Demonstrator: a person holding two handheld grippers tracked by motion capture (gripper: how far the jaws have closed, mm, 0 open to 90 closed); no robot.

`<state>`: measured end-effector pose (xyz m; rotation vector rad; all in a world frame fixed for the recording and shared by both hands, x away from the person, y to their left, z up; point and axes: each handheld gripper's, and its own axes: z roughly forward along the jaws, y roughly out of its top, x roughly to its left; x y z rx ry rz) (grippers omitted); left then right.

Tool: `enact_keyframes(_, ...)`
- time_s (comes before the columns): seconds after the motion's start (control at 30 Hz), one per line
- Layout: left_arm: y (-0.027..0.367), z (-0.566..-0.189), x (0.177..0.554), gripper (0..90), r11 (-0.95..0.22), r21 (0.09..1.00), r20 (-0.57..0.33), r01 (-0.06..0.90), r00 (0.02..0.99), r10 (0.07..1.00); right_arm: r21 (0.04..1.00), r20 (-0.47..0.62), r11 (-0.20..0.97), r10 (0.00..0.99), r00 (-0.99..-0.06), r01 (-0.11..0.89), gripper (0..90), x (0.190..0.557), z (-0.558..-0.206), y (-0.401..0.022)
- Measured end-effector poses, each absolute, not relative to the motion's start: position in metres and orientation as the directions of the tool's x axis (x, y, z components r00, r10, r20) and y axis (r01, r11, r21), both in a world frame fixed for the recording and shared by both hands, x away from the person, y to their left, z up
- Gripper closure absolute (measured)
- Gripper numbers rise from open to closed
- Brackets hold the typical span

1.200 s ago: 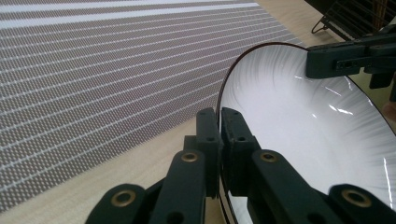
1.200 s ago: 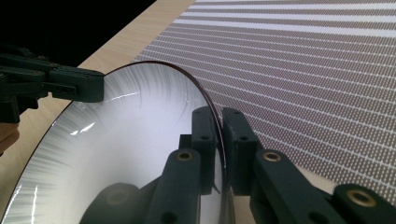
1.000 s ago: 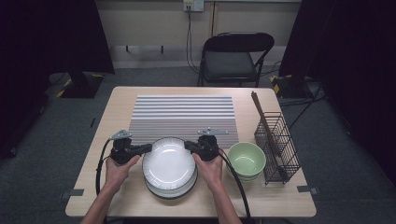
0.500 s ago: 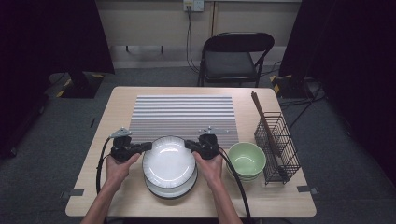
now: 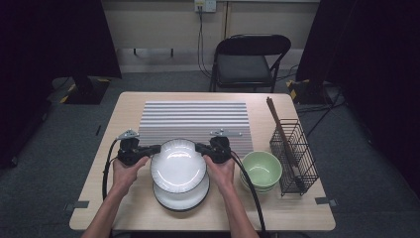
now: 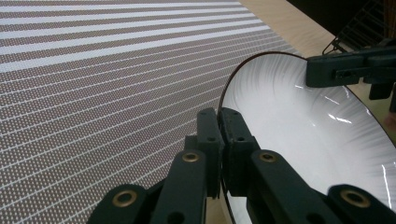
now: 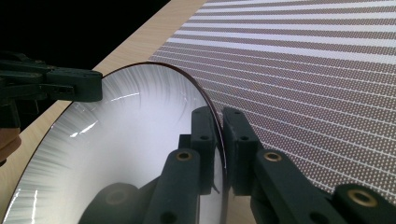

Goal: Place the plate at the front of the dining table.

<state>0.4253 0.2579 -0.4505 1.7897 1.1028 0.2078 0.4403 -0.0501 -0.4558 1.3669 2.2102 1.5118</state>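
Observation:
A white plate with a dark rim is held over a stack of similar plates at the table's front middle. My left gripper is shut on its left rim and my right gripper on its right rim. In the left gripper view the black jaws pinch the plate edge, with the right gripper across it. The right gripper view has its jaws clamped on the plate rim, and the left gripper on the opposite side.
A grey striped mat lies just beyond the plate. Green bowls are stacked to the right, beside a black wire basket holding brown chopsticks. A folding chair stands behind the table.
The plate and both grippers have crept slightly toward the mat. Both grips on the rim are unchanged.

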Motion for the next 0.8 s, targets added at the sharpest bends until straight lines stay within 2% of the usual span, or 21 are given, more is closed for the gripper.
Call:
enact_keyframes(0.23,0.2612,-0.4531,0.4250,85.6,-0.094,0.792,-0.346,0.603,0.571,0.744,0.790,0.362,0.089,0.731,-0.578,0.607,85.1,0.4409,-0.4610,-0.0513)
enact_keyframes(0.3,0.2616,-0.4533,0.4218,79.1,-0.088,0.791,-0.351,0.605,0.567,0.745,0.790,0.361,0.090,0.732,-0.578,0.607,85.5,0.4410,-0.4612,-0.0514)
enact_keyframes(0.43,0.2594,-0.4574,0.4192,75.1,-0.099,0.777,-0.353,0.621,0.562,0.748,0.788,0.365,0.088,0.729,-0.578,0.609,86.0,0.4413,-0.4616,-0.0514)
enact_keyframes(0.5,0.2572,-0.4583,0.4192,76.2,-0.126,0.771,-0.325,0.624,0.557,0.765,0.789,0.366,0.087,0.729,-0.578,0.609,86.0,0.4413,-0.4617,-0.0513)
enact_keyframes(0.57,0.2567,-0.4588,0.4189,78.7,-0.127,0.771,-0.326,0.624,0.559,0.762,0.789,0.367,0.087,0.728,-0.580,0.608,85.9,0.4414,-0.4616,-0.0516)
enact_keyframes(0.63,0.2610,-0.4595,0.4203,82.4,-0.093,0.769,-0.364,0.633,0.553,0.750,0.789,0.368,0.088,0.725,-0.582,0.608,85.6,0.4415,-0.4614,-0.0517)
enact_keyframes(0.8,0.2615,-0.4539,0.4202,85.5,-0.103,0.785,-0.336,0.611,0.559,0.758,0.789,0.378,0.080,0.719,-0.583,0.610,84.5,0.4418,-0.4608,-0.0508)
